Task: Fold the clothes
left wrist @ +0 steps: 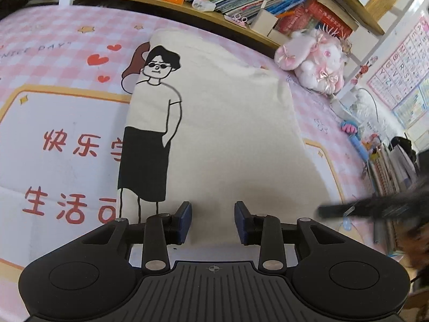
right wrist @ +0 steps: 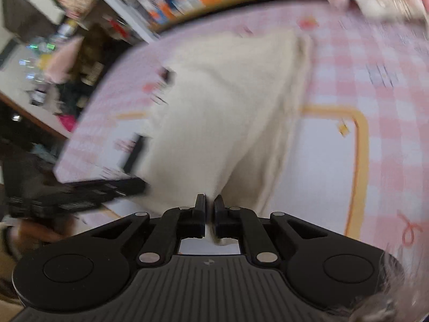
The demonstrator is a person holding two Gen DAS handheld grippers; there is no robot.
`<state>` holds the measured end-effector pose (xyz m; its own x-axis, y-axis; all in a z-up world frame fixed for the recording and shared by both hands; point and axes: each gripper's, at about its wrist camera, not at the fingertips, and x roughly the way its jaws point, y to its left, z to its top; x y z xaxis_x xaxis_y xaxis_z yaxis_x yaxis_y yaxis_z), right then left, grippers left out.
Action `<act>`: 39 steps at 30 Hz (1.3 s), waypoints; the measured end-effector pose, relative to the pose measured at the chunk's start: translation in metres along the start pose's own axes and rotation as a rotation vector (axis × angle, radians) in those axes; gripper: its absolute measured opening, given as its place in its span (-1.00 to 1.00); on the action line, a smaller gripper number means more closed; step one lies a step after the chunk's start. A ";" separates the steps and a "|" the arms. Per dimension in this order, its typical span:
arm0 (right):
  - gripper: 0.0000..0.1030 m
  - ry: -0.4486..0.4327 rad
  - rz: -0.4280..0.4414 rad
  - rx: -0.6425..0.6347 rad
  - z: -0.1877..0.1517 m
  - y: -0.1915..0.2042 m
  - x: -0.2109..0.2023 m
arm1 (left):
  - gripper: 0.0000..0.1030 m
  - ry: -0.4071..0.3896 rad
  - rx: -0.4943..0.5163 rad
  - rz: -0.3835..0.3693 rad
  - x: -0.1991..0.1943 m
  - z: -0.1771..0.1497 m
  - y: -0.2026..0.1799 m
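Cream T-shirt (left wrist: 230,123), printed with a cartoon figure in sunglasses, lying lengthwise on the pink checked table cover (left wrist: 53,61), folded along its left edge so that the print wraps out of sight there. Red lettering on the cover partly hidden under the cloth. Left gripper (left wrist: 213,221) low over the shirt's near end, fingers spread wide, nothing between the pads, cloth showing through the gap. Further right, a blurred dark bar entering from the frame edge, too smeared to make out for certain. Pink plush toy (left wrist: 313,61) against the bookshelf (left wrist: 187,8) at the back right. In the right wrist view, everything smeared by motion. Right gripper (right wrist: 210,206) pinched shut on a fold of the cream T-shirt (right wrist: 228,112), fabric rising in a taut ridge toward the fingertips.
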<state>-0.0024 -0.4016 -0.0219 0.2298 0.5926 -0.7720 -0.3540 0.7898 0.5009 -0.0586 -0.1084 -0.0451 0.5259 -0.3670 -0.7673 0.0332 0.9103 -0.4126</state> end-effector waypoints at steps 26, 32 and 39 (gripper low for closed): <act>-0.72 -0.080 -0.387 0.041 -0.011 0.038 0.029 | 0.04 -0.002 0.110 -0.084 0.055 0.176 0.088; -0.72 -0.090 -0.494 -0.011 -0.010 0.055 0.042 | 0.00 -0.007 0.088 -0.147 0.081 0.196 0.111; -0.69 -0.061 -0.622 -0.110 -0.007 0.075 0.058 | -0.06 0.010 -0.023 -0.263 0.111 0.217 0.134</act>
<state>-0.0221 -0.3089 -0.0315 0.4725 0.0383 -0.8805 -0.2282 0.9703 -0.0803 0.1893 0.0140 -0.0790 0.4933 -0.5927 -0.6367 0.1486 0.7786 -0.6097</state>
